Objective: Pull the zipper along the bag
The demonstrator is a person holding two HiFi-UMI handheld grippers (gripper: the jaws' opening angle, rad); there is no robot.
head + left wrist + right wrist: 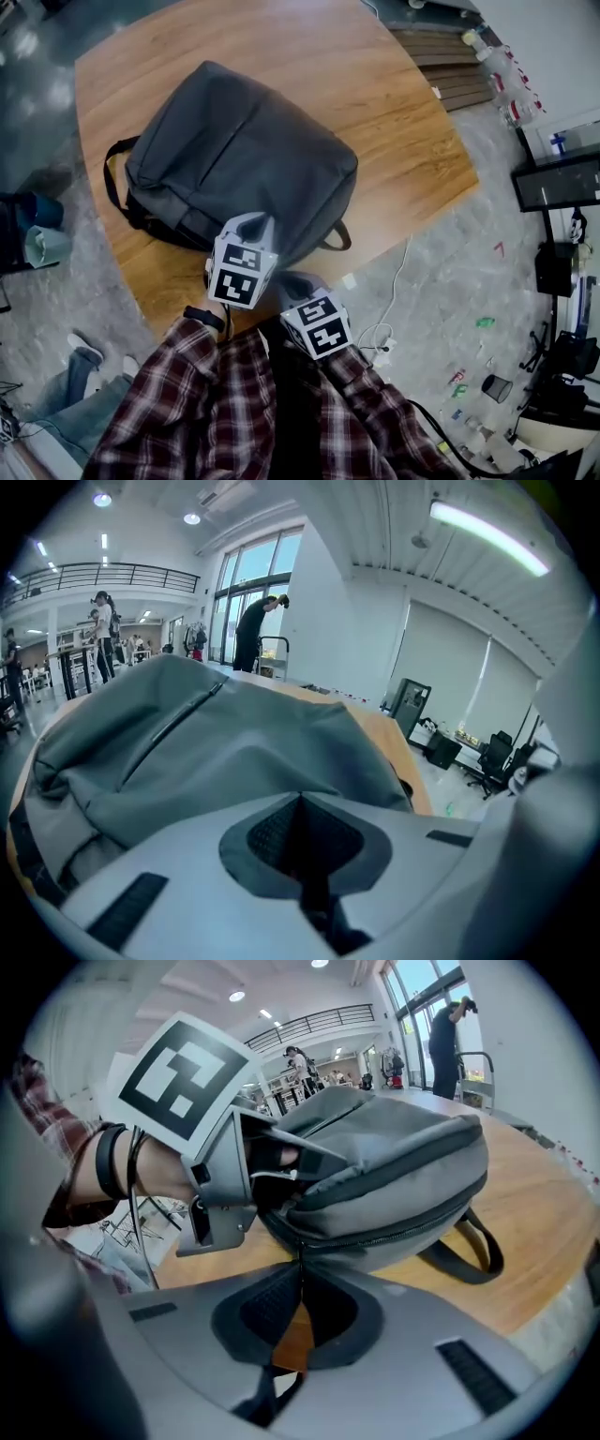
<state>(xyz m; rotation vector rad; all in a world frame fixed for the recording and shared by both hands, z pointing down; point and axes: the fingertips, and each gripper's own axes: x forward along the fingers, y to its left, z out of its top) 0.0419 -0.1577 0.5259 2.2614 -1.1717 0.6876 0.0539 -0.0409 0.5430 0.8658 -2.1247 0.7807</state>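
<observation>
A grey backpack (239,150) lies flat on the wooden table (394,122). My left gripper (251,223) is at the bag's near edge, its jaws closed on a fold of grey fabric (281,1159); in the left gripper view the gripper (300,797) shows no gap, with the bag (234,752) right behind it. My right gripper (300,1262) is just below the bag's side, shut on the zipper pull, whose dark cord (267,1387) hangs between the jaws. The zipper (403,1232) runs rightward along the bag's side. In the head view the right gripper (298,286) is mostly hidden.
A black carry strap (473,1246) loops out from the bag's near corner onto the table. Another strap (112,178) sticks out on the left. The table's front edge (375,258) is close to both grippers. Cables (389,309) and small litter lie on the floor.
</observation>
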